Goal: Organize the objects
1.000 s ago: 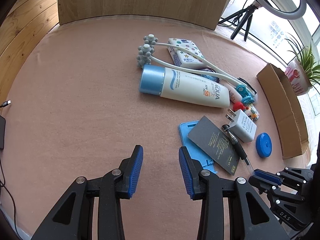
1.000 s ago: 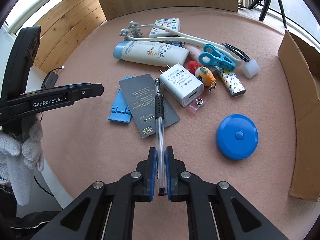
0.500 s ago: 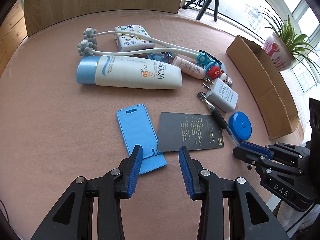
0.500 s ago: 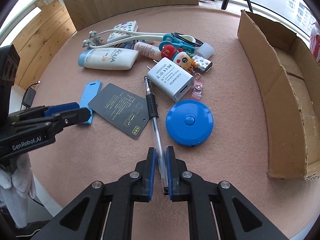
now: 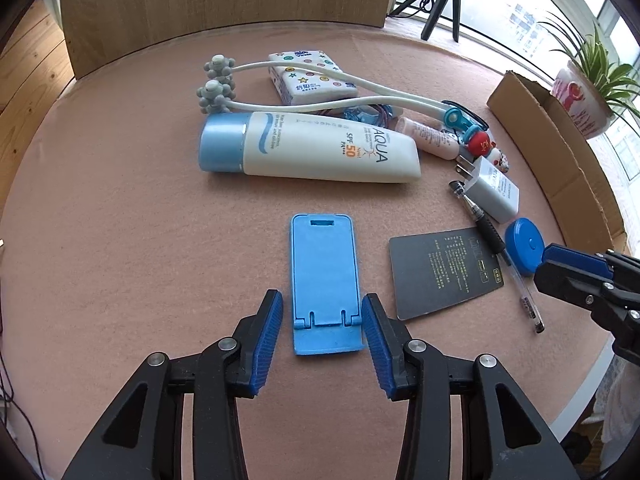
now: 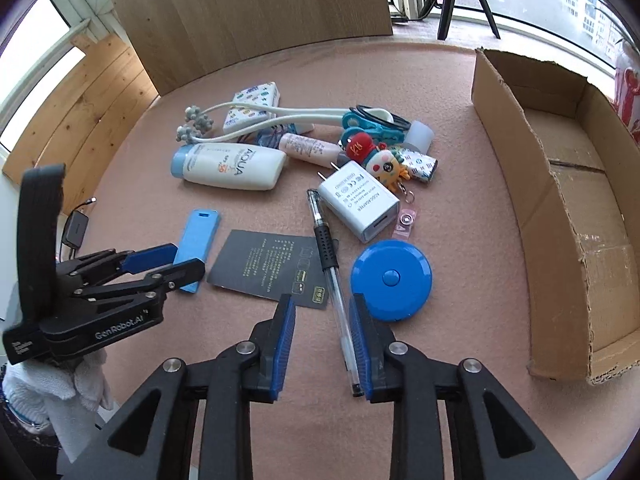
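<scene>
Blue ribbed pads frame everything you do here. Your left gripper (image 5: 322, 344) stands part open and is widening, its pads on either side of the near end of the blue phone stand (image 5: 324, 284) with a sliver of felt showing on each side, so it has hold of nothing. Your right gripper (image 6: 322, 344) is also opening; the pen (image 6: 334, 280) lies between its pads, close against the right one, but it rests flat on the pink felt table (image 6: 460, 208) and the pads do not appear to pinch it.

Just past the pen's grip sit the dark card (image 6: 272, 266) on one side and the blue tape measure (image 6: 391, 280) on the other, the pen lying across the card's corner. Beyond them is the white charger (image 6: 360, 200), then the sunscreen tube (image 5: 312, 148), the keychain toys (image 6: 380, 160), the massager (image 5: 218, 84) and the tissue pack (image 5: 312, 76). The cardboard box (image 6: 560, 208) stands open and looks empty at your right.

You seem to be between picks: pen let go, stand about to be taken. The stand is thin and flat, so lower the left pads fully to the felt before squeezing, keeping them square to its long edges. Then carry it across the clutter to the box, which is probably the destination.
</scene>
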A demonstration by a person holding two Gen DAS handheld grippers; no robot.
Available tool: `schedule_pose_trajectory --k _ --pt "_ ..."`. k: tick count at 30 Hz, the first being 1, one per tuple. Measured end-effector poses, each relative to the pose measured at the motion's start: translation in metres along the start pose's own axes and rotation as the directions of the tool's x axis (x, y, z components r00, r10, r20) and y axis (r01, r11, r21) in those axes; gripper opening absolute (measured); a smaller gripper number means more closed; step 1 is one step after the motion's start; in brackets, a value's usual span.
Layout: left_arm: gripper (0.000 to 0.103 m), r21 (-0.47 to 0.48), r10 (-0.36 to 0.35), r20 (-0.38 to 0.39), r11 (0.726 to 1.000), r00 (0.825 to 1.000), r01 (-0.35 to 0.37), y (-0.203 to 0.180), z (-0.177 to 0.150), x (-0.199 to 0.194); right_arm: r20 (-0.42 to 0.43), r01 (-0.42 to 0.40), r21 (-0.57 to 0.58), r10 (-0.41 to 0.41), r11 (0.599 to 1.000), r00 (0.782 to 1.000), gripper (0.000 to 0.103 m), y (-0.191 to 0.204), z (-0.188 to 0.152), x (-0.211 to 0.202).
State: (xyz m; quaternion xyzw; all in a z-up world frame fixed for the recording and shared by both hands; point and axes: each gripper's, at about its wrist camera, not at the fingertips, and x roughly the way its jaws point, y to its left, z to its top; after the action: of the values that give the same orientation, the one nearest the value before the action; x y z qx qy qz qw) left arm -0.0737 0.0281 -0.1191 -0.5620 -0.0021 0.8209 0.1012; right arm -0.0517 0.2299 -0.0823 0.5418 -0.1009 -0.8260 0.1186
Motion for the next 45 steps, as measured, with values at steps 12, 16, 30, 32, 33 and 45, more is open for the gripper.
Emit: schedule_pose_trajectory --k 12,16,30,32,33,45 --pt "0.046 -0.118 0.06 0.021 0.991 0.998 -0.057 0.045 -0.011 -0.015 -0.139 -0.136 -0.035 0.13 0.99 0.982 0.031 0.02 0.047 0.067" --pt "0.046 -0.144 0.046 0.036 0.989 0.998 -0.04 0.051 -0.018 -0.024 -0.176 -0.125 -0.033 0.117 0.992 0.977 0.031 0.019 0.058 0.086" --pt "0.046 -0.137 0.002 0.051 0.991 0.999 0.006 0.057 -0.019 -0.036 -0.269 -0.083 0.032 0.089 0.996 0.959 0.032 0.014 0.038 0.074" --pt "0.046 -0.123 -0.008 0.05 0.992 0.999 0.014 0.053 -0.019 -0.037 -0.303 -0.139 0.056 0.15 0.989 0.941 0.033 0.015 0.028 0.074" --pt "0.046 -0.115 -0.017 0.051 0.993 0.999 0.023 0.051 -0.02 -0.037 -0.301 -0.139 0.043 0.146 0.989 0.942 0.033 0.017 0.023 0.07" --pt "0.046 0.068 -0.207 -0.015 0.976 0.978 0.208 -0.014 -0.02 -0.032 -0.159 -0.062 0.32 0.119 0.945 0.98 0.033 -0.034 -0.022 0.029"
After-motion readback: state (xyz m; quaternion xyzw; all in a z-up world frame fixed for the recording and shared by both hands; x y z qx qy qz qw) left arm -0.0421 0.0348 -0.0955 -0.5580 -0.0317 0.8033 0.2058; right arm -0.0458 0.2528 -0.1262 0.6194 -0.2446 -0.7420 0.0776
